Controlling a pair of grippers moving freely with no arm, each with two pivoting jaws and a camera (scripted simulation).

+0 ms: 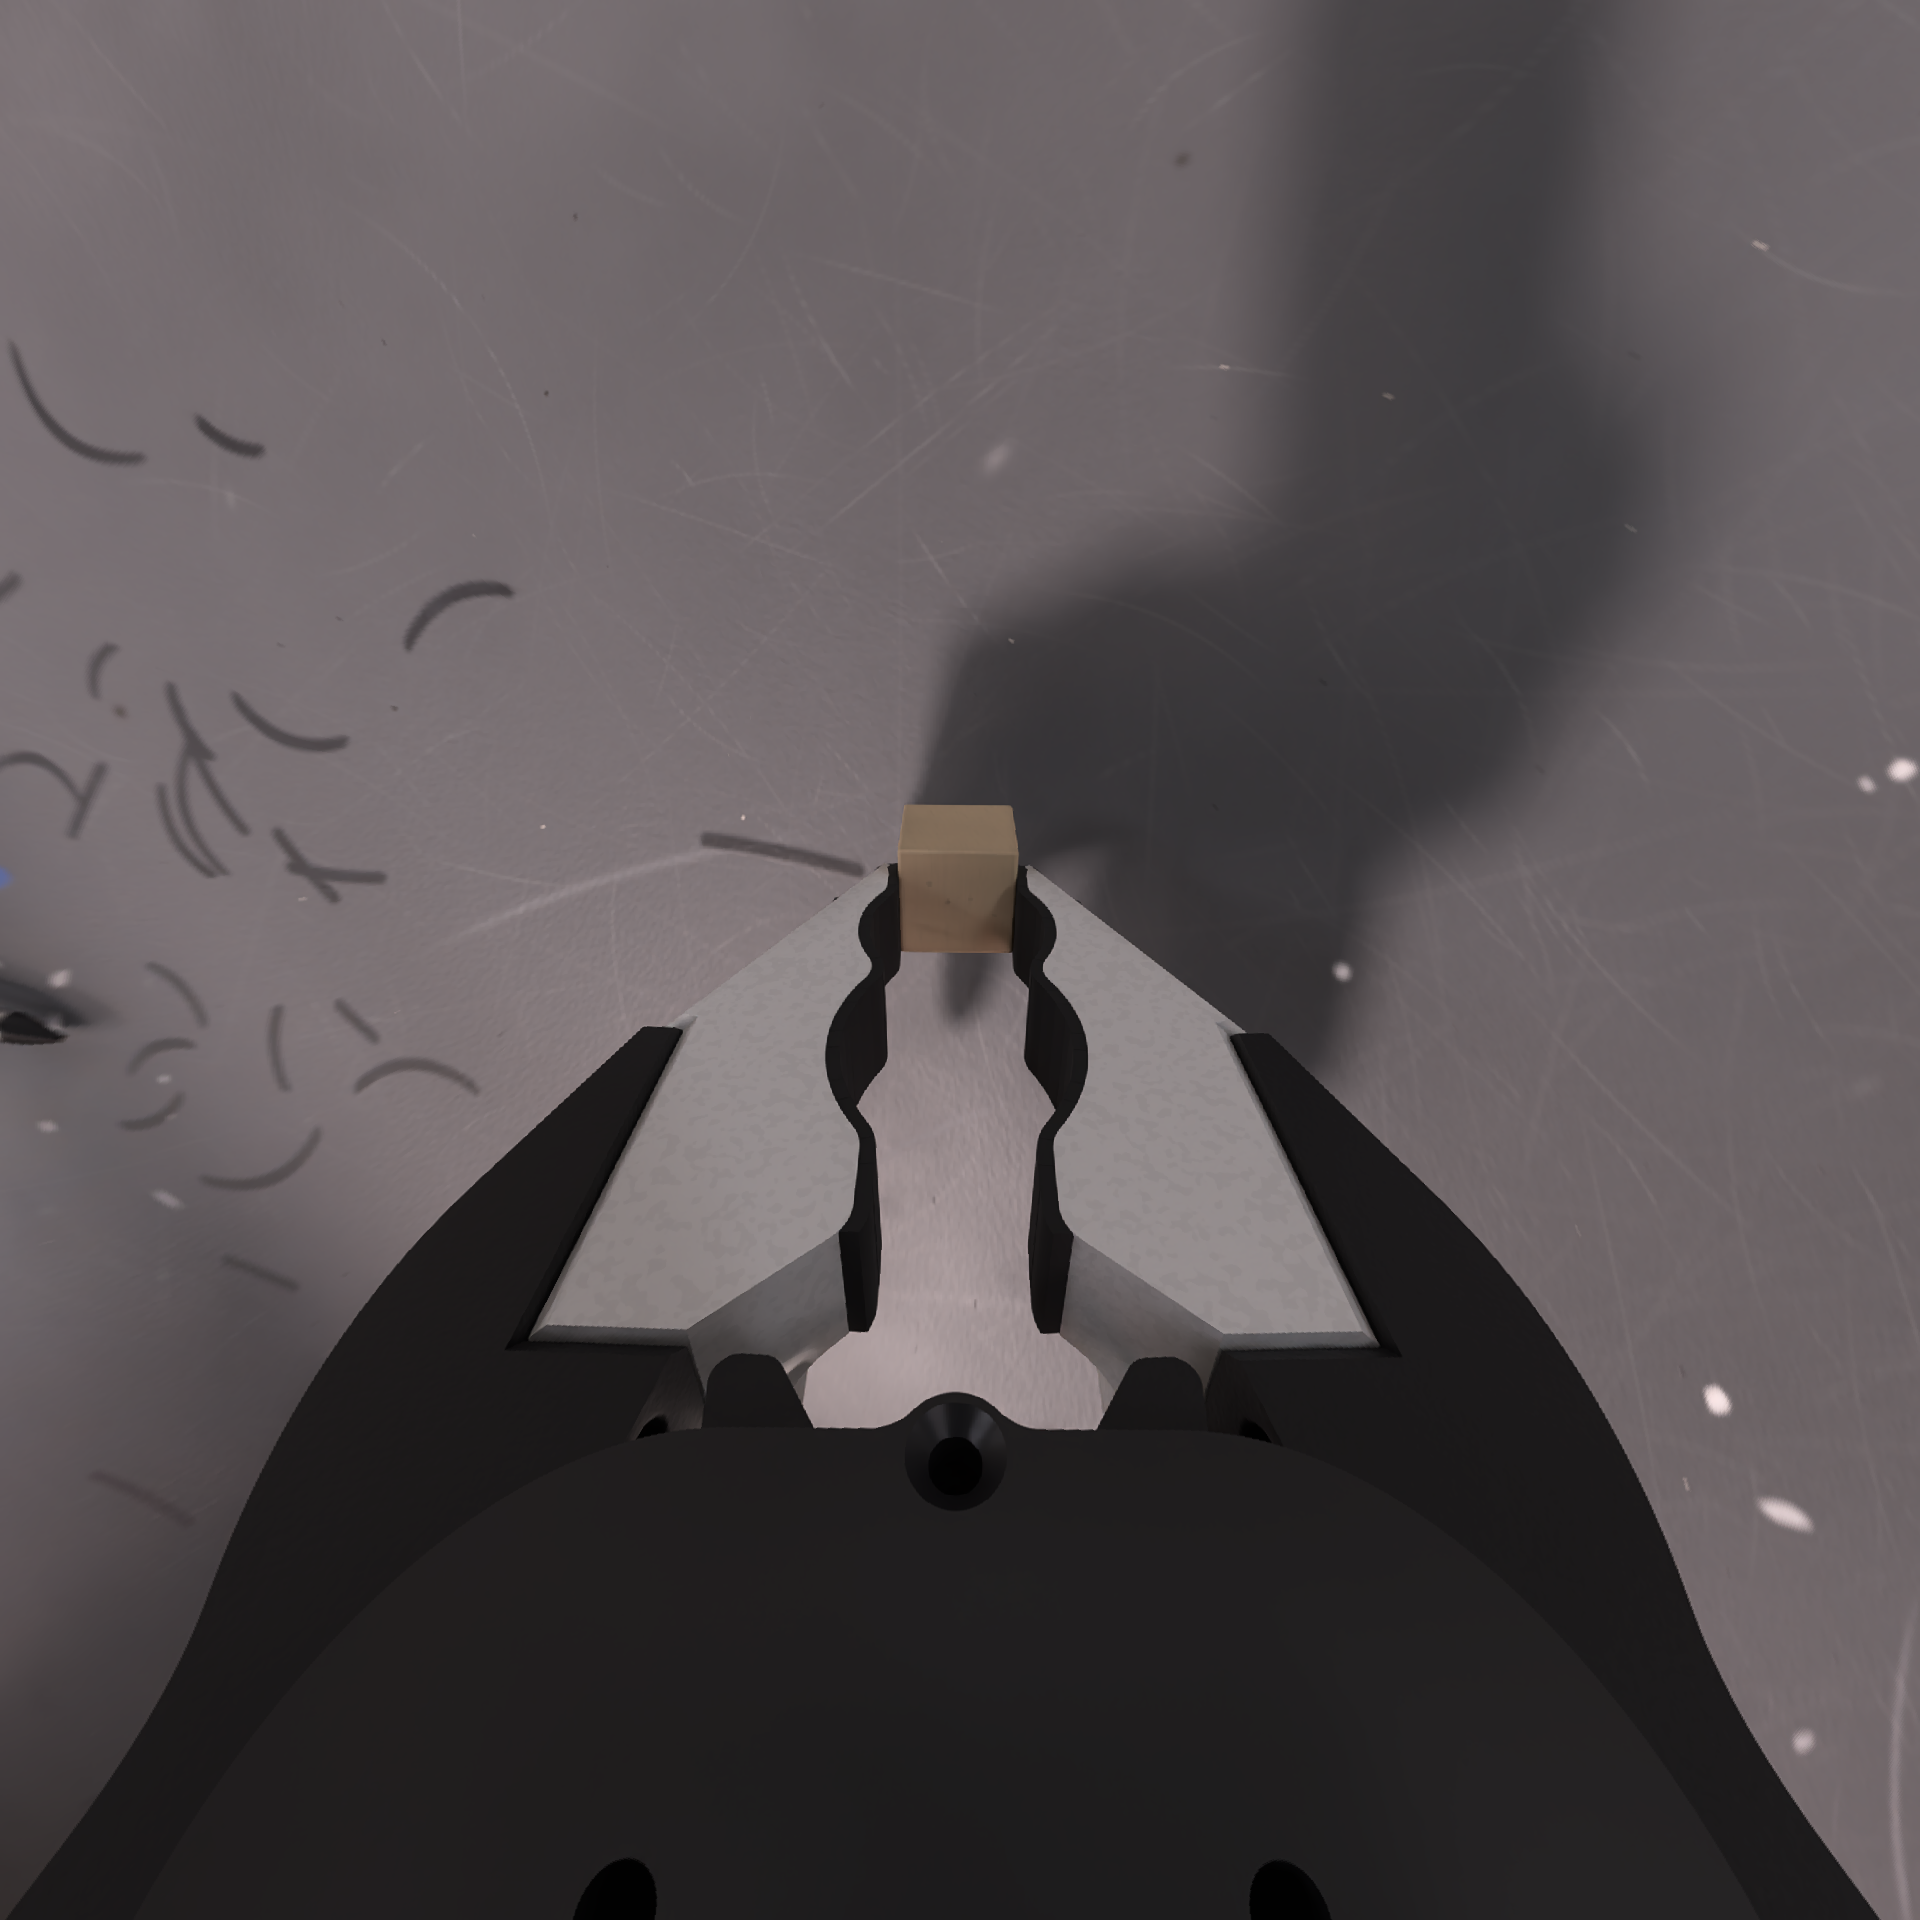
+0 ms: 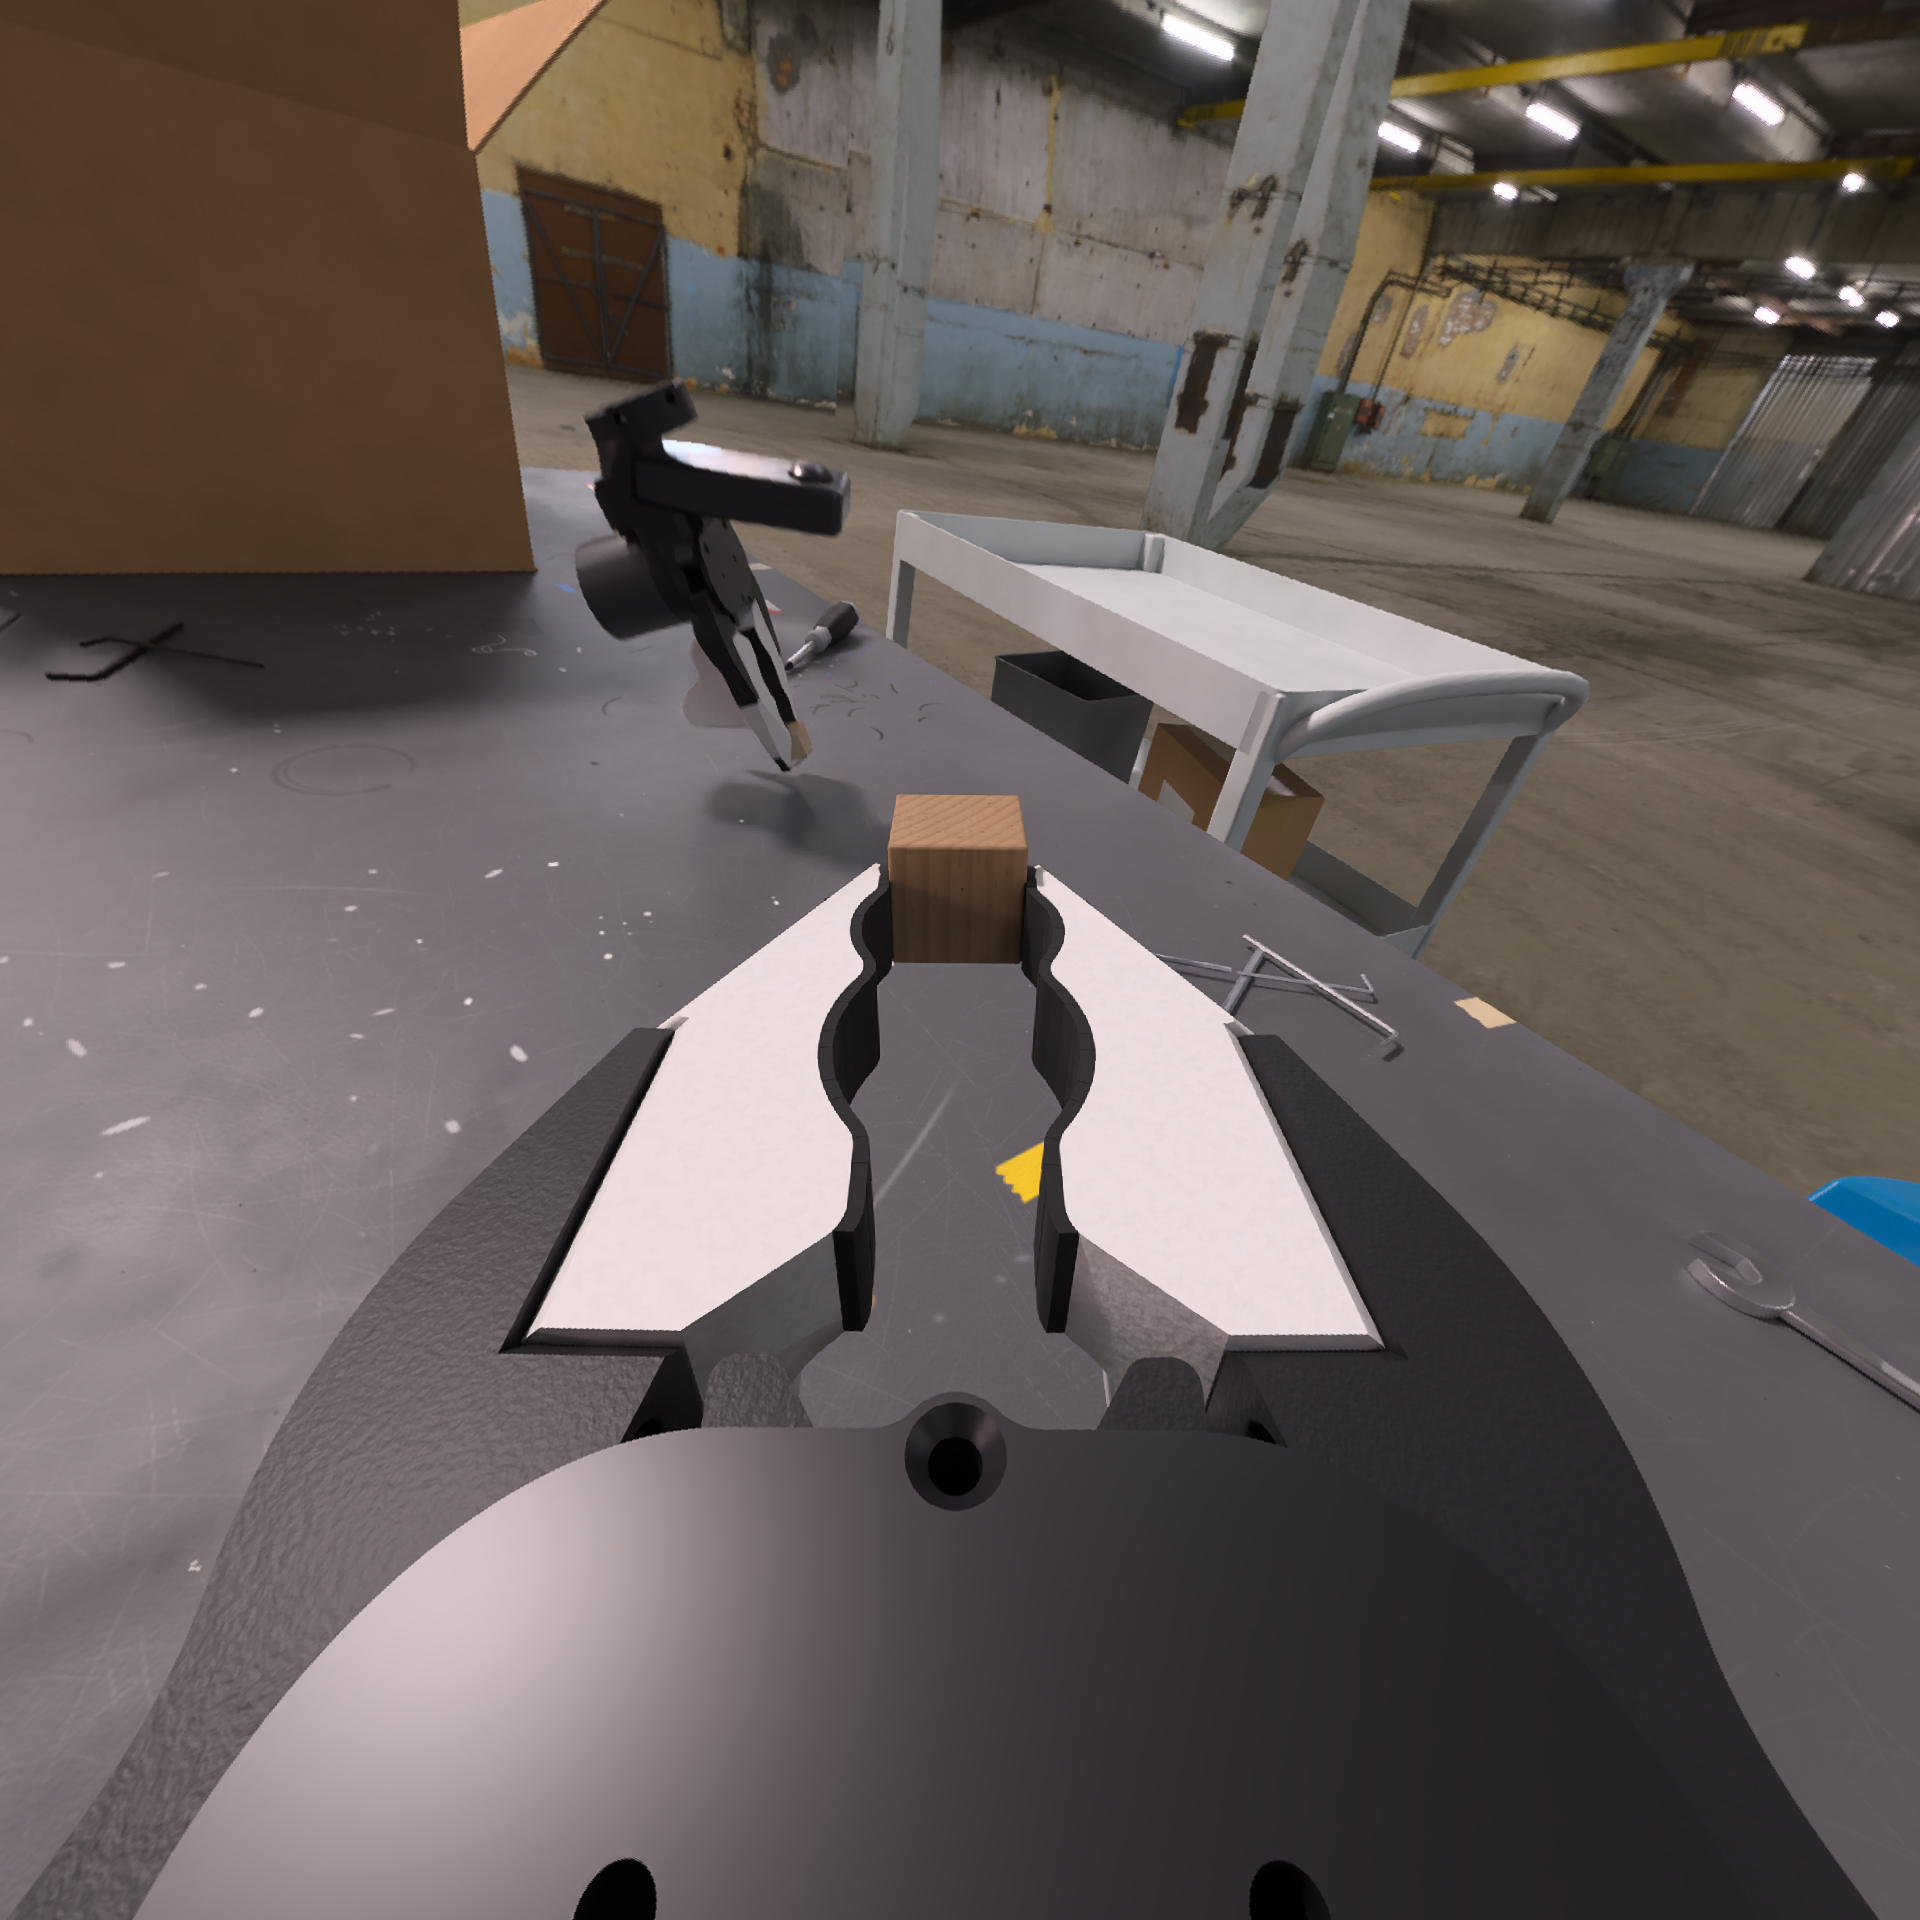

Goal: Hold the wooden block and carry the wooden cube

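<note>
Both tongs hold a wooden piece each above the scratched dark grey worktop (image 2: pixel 312 935).

The left tongs (image 1: pixel 956 894) are closed narrowly on a small pale beige wooden cube (image 1: pixel 956 881), pinched at the very tips and held clear of the worktop, with their shadow falling on the surface beyond; seen from the right wrist view, these tongs (image 2: pixel 792 750) point steeply down, the cube (image 2: pixel 800 740) showing at their tips. The right tongs (image 2: pixel 956 904) grip a larger brown wooden block with visible grain (image 2: pixel 956 883) between their fingertips, near the left tongs. Past the block, off the worktop's far edge, stands a white metal trolley (image 2: pixel 1299 665). Nearer than the block, on its right, lie crossed thin metal rods (image 2: pixel 1299 982) and a silver open-ended spanner (image 2: pixel 1766 1304). A big brown cardboard box (image 2: pixel 229 312) stands far left of the block.
</note>
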